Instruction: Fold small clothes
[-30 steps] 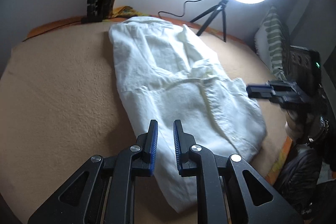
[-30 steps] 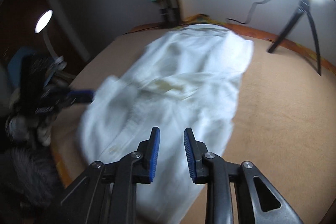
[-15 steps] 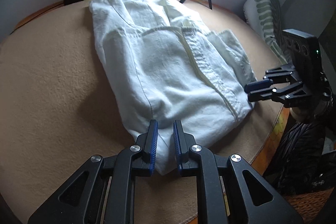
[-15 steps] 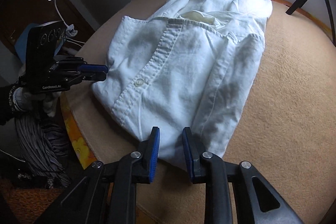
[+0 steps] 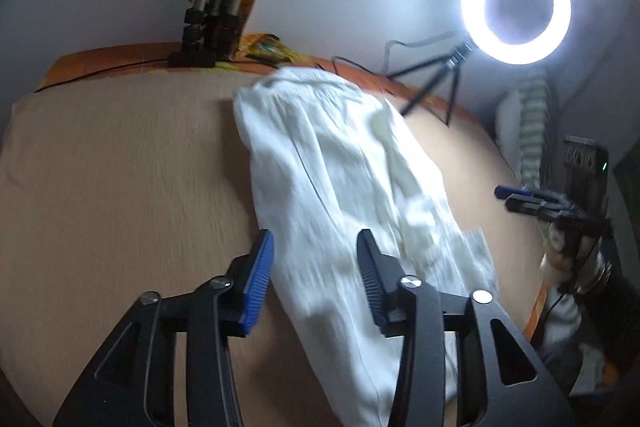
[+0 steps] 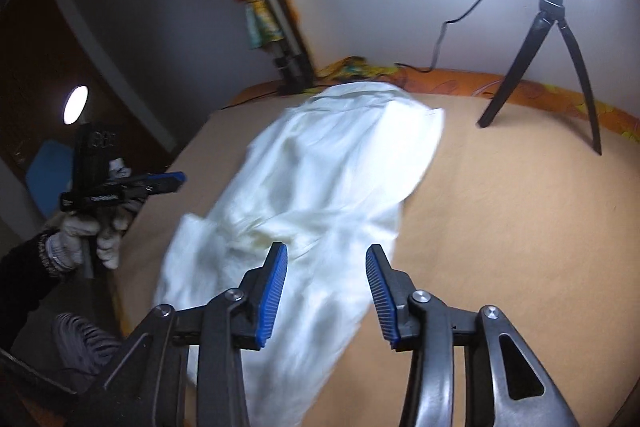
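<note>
Left wrist view: left gripper (image 5: 315, 279) spread wide, blue pads empty, hovering over near end of white shirt (image 5: 340, 183). Shirt folded into long strip on tan blanket (image 5: 120, 179), running from near edge up toward far edge beside folded tripod (image 5: 208, 27). Ring light (image 5: 515, 3) on small tripod at far right corner. Right gripper (image 5: 505, 198) seen off right edge; whether open or closed cannot be told there.

Right wrist view: right gripper (image 6: 327, 289) wide apart too, gripping nothing, above shirt's (image 6: 320, 203) near end. Left gripper (image 6: 168, 183) in gloved hand (image 6: 86, 239) beyond left edge.
</note>
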`<state>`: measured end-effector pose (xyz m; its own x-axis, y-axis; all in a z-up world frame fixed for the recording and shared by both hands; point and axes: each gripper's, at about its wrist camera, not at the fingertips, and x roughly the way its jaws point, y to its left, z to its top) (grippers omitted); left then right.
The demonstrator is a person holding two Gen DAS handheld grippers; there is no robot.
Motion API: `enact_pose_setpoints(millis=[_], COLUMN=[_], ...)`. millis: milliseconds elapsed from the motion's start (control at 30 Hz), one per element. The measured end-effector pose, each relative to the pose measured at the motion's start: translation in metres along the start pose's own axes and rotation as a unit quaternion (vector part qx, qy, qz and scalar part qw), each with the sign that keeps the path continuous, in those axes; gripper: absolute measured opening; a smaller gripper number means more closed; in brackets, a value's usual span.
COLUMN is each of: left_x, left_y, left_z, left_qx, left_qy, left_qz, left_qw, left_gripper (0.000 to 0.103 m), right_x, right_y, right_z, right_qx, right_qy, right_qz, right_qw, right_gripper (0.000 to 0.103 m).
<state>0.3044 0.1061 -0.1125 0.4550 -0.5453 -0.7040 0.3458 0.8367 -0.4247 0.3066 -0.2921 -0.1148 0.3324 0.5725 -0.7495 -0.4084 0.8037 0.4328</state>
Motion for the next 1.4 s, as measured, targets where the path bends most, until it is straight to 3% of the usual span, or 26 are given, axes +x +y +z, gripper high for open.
enact_pose_setpoints(millis=[67, 167, 433, 700, 967, 1033, 1067, 1133, 1167, 1233, 1333, 1400], left_x=[0.014, 0.042, 0.1, 0.12, 0.142, 0.145, 0.147, 0.146, 0.143, 0.134, 0.122, 0.123], left_y=[0.009, 0.022, 0.067, 0.074, 0.064, 0.061, 0.059, 0.056, 0.055, 0.051, 0.047, 0.044], left_z=[0.015, 0.037, 0.065, 0.085, 0.102, 0.102, 0.102, 0.102, 0.102, 0.102, 0.107, 0.112], left_qx=[-0.011, -0.017, -0.096, -0.098, -0.098, -0.093, -0.09, -0.084, -0.08, -0.075, -0.063, -0.03], left_qy=[0.003, 0.013, 0.023, -0.003, 0.001, 0.003, 0.005, -0.003, -0.01, -0.027, -0.049, -0.049], left_qz=[-0.007, -0.003, -0.021, -0.051, -0.097, -0.099, -0.097, -0.09, -0.09, -0.087, -0.086, -0.04], left_qw=[0.9999, 0.9998, 0.9949, 0.9939, 0.9904, 0.9907, 0.9912, 0.9924, 0.9927, 0.993, 0.9931, 0.9976], left_gripper=[0.054, 0.054, 0.054, 0.057, 0.056, 0.042, 0.029, 0.021, 0.011, 0.01, 0.008, 0.008], right_x=[0.016, 0.035, 0.078, 0.114, 0.139, 0.143, 0.145, 0.149, 0.15, 0.151, 0.136, 0.132], right_y=[-0.018, -0.041, -0.081, -0.115, -0.113, -0.108, -0.103, -0.095, -0.089, -0.079, -0.069, -0.067], right_z=[0.013, 0.026, 0.057, 0.076, 0.099, 0.102, 0.103, 0.104, 0.103, 0.105, 0.114, 0.119], right_qx=[0.01, 0.033, 0.058, 0.097, 0.077, 0.065, 0.057, 0.042, 0.029, 0.008, -0.013, -0.03], right_qy=[0.009, 0.009, 0.016, 0.011, 0.002, 0.003, 0.005, 0.013, 0.015, 0.017, -0.01, -0.025], right_qz=[-0.002, 0.001, 0.016, 0.053, 0.078, 0.072, 0.068, 0.065, 0.051, 0.029, 0.007, -0.033], right_qw=[1.0, 0.999, 0.998, 0.994, 0.994, 0.995, 0.996, 0.997, 0.998, 0.999, 1.0, 0.999], right_gripper=[0.047, 0.047, 0.048, 0.048, 0.047, 0.047, 0.044, 0.024, 0.015, 0.002, 0.0, 0.0])
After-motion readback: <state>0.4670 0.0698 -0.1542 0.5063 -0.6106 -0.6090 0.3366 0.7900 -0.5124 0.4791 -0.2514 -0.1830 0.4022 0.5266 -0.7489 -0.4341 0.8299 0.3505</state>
